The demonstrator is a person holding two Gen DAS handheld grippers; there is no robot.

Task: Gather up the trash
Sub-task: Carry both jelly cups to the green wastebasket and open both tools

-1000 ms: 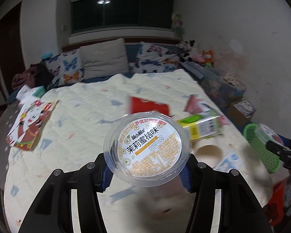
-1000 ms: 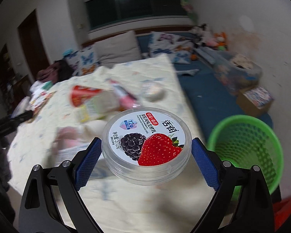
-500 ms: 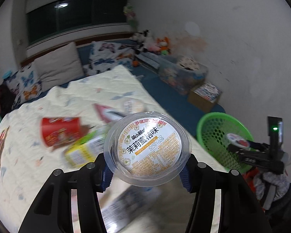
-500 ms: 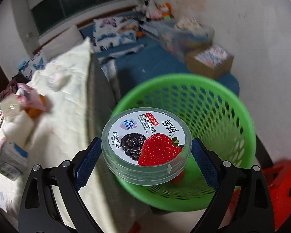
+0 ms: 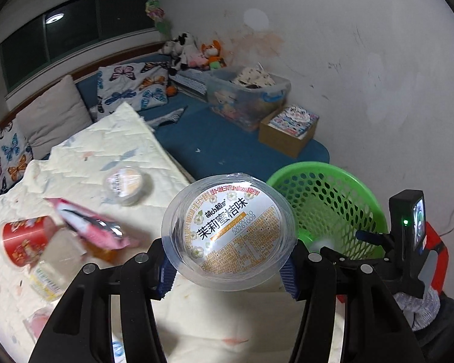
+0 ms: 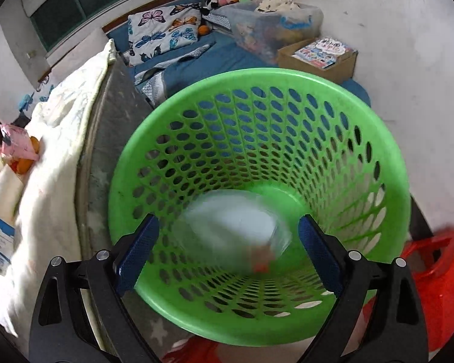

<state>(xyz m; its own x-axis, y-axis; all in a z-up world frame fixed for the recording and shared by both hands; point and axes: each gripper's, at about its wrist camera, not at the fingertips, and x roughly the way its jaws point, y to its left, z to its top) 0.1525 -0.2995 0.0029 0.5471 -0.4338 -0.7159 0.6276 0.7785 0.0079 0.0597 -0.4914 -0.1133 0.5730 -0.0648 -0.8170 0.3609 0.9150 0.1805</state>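
In the left wrist view, the left gripper (image 5: 228,264) is clamped on a clear lidded cup (image 5: 229,232) above the bed's near edge, with the green basket (image 5: 345,178) just beyond the bed's right side. In the right wrist view, the right gripper (image 6: 228,252) stands spread apart over the basket, where a blurred clear container (image 6: 233,227) lies inside, near the bottom.
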